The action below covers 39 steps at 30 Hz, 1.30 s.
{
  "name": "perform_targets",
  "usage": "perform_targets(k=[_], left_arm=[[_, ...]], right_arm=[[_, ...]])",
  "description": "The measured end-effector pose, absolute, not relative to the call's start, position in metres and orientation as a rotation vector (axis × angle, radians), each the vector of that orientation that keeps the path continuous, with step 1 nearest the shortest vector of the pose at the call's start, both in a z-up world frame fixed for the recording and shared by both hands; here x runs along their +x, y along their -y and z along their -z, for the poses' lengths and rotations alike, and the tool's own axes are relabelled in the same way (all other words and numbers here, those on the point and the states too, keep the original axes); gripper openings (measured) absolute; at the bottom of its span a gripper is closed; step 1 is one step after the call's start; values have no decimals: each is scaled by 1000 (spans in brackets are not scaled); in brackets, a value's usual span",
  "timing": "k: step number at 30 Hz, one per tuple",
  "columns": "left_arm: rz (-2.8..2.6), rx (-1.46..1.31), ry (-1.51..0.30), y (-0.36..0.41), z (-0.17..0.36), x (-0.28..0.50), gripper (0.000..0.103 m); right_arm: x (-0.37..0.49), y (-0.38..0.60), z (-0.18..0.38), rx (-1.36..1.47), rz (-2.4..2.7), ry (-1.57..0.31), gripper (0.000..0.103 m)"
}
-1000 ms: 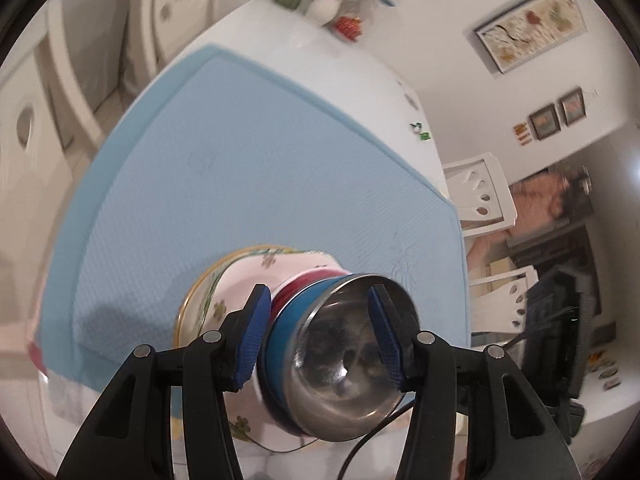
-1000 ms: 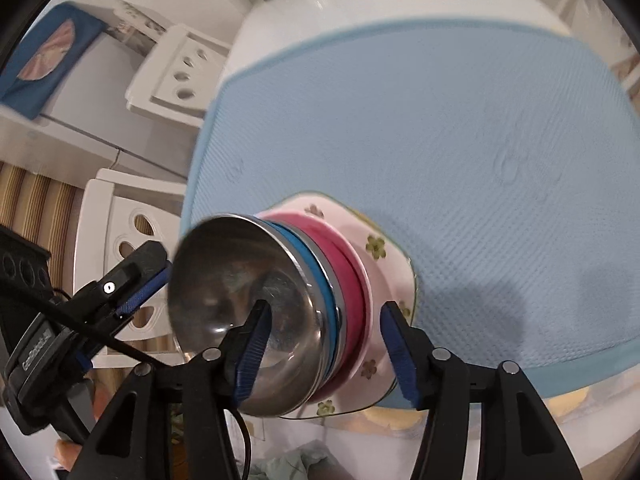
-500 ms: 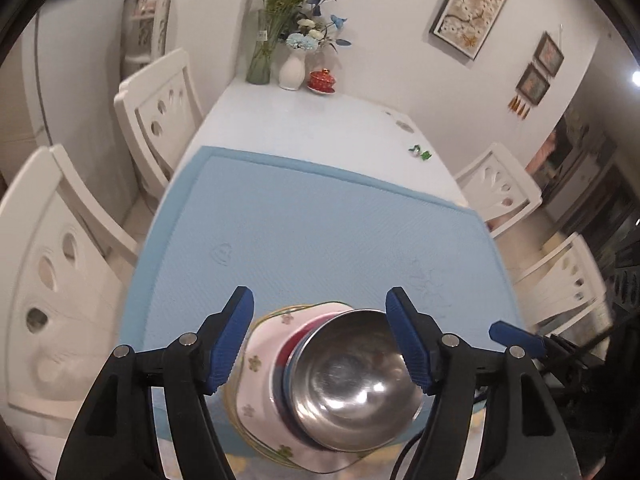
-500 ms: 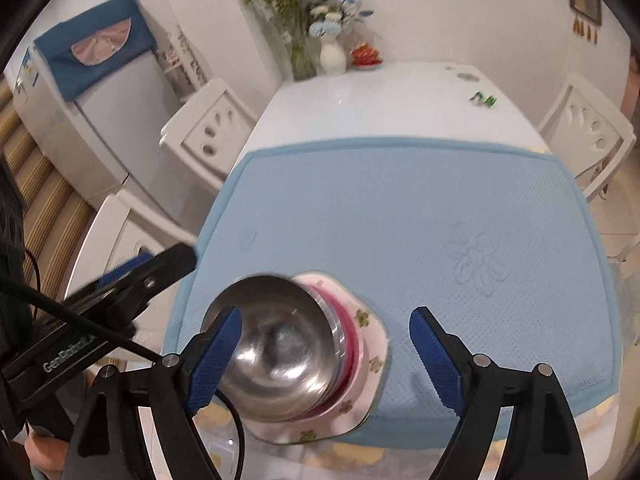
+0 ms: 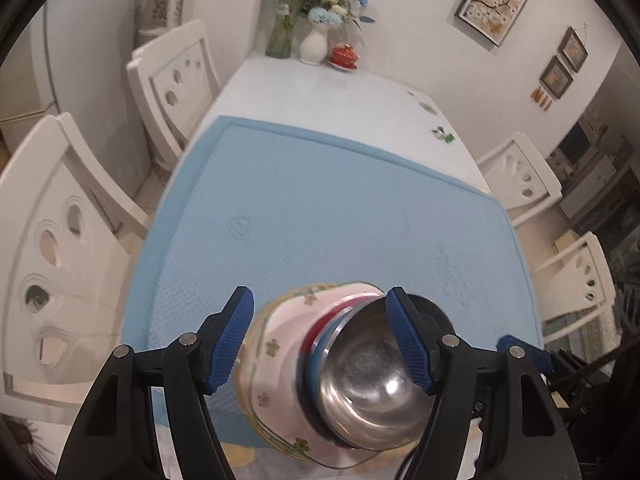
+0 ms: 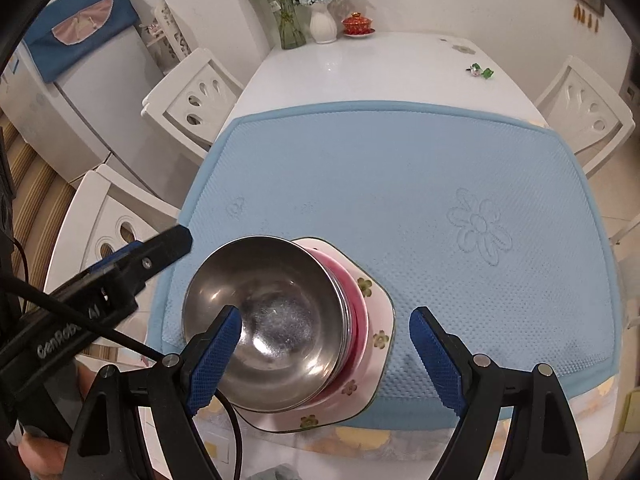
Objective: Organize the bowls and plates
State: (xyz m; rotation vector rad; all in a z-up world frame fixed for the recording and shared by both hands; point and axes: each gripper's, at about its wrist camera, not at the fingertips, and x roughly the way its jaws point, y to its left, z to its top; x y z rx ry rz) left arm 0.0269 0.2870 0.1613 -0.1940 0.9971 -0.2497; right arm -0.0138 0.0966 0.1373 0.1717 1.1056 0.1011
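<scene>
Plates and bowls, one nested stack, standing at the near edge of the blue mat (image 6: pixel 400 184) that covers the near half of the white surface (image 6: pixel 380 68). Stack, base upward: flowered plate (image 6: pixel 376 312), pale pink with a thin gilt rim and small blossoms, its near corner overhanging the mat's edge; red bowl (image 6: pixel 356 300), seen only as a band of wall; blue bowl (image 5: pixel 316 364), a narrow band visible in the left wrist view only; steel bowl (image 6: pixel 272 320), uppermost, empty, polished inside. No other plate or bowl shows on the mat or the surface in either view. Judgement: the gathering and nesting look complete, and what may remain is at most a nudge of the stack farther onto the mat, since the plate's corner hangs past the edge. Left gripper (image 5: pixel 324 340): jaws spread wide to either side of the stack, holding nothing; whether the right pad touches the steel rim cannot be told. Right gripper (image 6: pixel 324 352): jaws likewise wide apart and empty, above the stack's near side. Far end of the surface: glass vase with greenery (image 6: pixel 290 20), white vase of flowers (image 6: pixel 323 26), red lidded cup (image 6: pixel 357 24), small green trinket (image 6: pixel 482 72). White chairs (image 6: pixel 196 96) stand along both sides.
</scene>
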Motion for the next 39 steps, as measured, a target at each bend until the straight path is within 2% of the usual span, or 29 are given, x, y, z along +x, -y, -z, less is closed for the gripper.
perform_targets(k=[26,39], left_arm=[[271,-206,-1062,-270,-152,29,67],[248,-115,-944,-261,-187,18,69]], right_arm=[[-13,-82,-132,215,-49,-1141,84],[-21,-81,-166,168,1,-1037,84]])
